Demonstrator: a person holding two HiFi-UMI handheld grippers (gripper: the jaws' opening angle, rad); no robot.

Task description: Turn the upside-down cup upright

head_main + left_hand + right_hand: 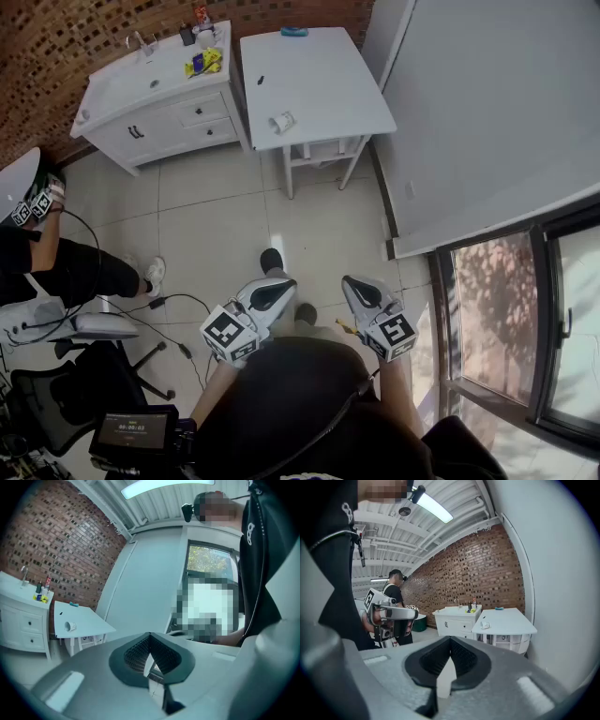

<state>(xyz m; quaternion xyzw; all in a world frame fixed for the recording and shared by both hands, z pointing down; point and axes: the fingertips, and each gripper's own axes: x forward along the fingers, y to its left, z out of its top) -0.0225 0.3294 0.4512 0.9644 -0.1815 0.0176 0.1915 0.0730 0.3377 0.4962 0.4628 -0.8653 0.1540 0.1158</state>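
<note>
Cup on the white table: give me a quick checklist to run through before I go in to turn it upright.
1. The cup is found, on the white table: ok.
2. Cup's pose known, inverted or on its side: cannot tell, too small.
3. Both grippers empty: ok, nothing is between the jaws of the left gripper or the right gripper.
4. Jaws open for a grasp: not ok, both are shut.
5. Cup within reach: not ok, both grippers are near the body, with tiled floor before the table.
6. Room around the cup: ok, the blue thing lies well apart.
</note>
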